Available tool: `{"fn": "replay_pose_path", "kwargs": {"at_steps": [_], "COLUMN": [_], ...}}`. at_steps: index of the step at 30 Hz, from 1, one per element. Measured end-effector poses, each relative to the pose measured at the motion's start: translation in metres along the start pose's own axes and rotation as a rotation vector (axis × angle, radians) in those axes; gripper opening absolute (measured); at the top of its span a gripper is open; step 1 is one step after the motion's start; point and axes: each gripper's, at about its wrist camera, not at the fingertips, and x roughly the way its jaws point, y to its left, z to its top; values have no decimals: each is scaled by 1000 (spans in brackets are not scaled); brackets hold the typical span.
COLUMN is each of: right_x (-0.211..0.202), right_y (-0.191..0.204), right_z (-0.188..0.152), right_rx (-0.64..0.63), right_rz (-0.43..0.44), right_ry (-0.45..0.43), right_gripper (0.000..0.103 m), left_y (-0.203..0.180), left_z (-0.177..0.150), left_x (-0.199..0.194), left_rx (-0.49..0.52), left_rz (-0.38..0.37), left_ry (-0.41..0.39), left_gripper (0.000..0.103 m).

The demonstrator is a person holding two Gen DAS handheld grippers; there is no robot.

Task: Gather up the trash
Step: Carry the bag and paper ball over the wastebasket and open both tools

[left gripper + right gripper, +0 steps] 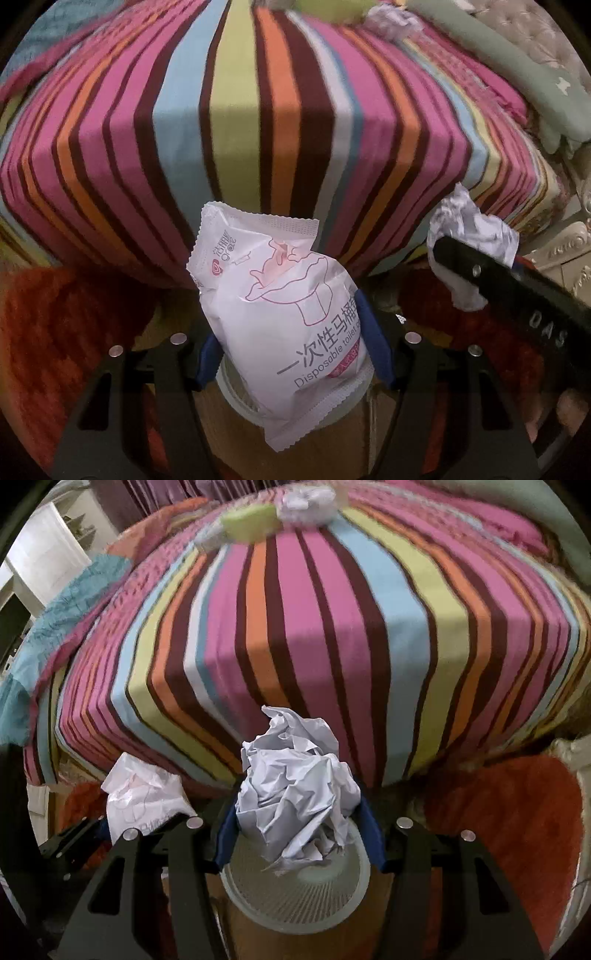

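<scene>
My left gripper (291, 343) is shut on a white packet (280, 295) printed "Disposable toilet", its blue pads pressing the packet's sides. My right gripper (299, 827) is shut on a ball of crumpled white paper (295, 786). Both hang over a round white mesh waste basket (354, 882) on the floor, whose rim (229, 387) also shows under the packet. In the left wrist view the crumpled paper (469, 229) sits at the right, with one black finger (498, 280) of the right gripper in front of it. The packet (280, 295) appears at the lower left of the right wrist view (144, 797).
A bed with a striped sheet (236, 129) rises just behind the basket. On its far part lie another crumpled paper (306, 500) and a pale green object (251, 520). An orange rug (498, 812) covers the floor. A green pillow (498, 66) and carved furniture (569, 251) stand at the right.
</scene>
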Motion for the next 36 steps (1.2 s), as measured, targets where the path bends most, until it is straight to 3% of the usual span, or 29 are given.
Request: {"fn": "replay_pose_path", "kwargs": {"at_steps": [8,18,36], "right_x": [24,72,140], "right_y": [-1,-12,-19], "right_z": [-11,-31,-50], "right_rx": [29,174,288], "right_rz": [-3,100,69], "right_ry": [120,366,578], "right_gripper": [53,53,54], "left_y": [16,27,20], "left_z": [-13,-31,-44], "left_x": [24,68,124], "left_rx": [-64,-126,-140], "left_rz": [-3,-16,21], "left_ry": [110,298,509], "left_gripper": [64,64,64]}}
